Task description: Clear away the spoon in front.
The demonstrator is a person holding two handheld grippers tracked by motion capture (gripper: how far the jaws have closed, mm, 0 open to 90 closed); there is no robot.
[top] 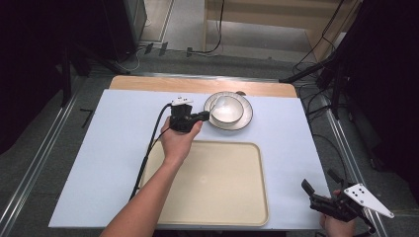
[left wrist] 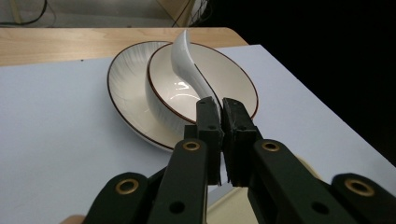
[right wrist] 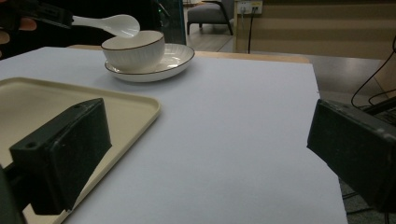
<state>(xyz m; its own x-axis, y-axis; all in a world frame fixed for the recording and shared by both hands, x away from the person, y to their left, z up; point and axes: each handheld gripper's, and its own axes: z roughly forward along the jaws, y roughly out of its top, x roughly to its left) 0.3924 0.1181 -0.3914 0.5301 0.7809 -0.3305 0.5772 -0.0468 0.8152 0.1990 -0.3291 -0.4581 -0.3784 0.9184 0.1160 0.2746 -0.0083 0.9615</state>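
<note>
A white bowl (top: 227, 109) with a dark rim stands on a matching plate (top: 245, 120) at the back middle of the table. My left gripper (top: 206, 115) is shut on the handle of a white spoon (left wrist: 187, 62). The spoon (right wrist: 109, 23) hangs just above the bowl (right wrist: 135, 50), its scoop over the bowl's rim. In the left gripper view the jaws pinch the handle's end, with the bowl (left wrist: 201, 84) and plate (left wrist: 126, 88) behind. My right gripper (top: 320, 186) stands open at the table's front right corner, nothing between its jaws.
A cream tray (top: 232, 197) lies empty on the white mat (top: 108, 148) at the front middle, its corner also in the right gripper view (right wrist: 140, 105). Cables and stands crowd the floor beyond the table's far and right edges.
</note>
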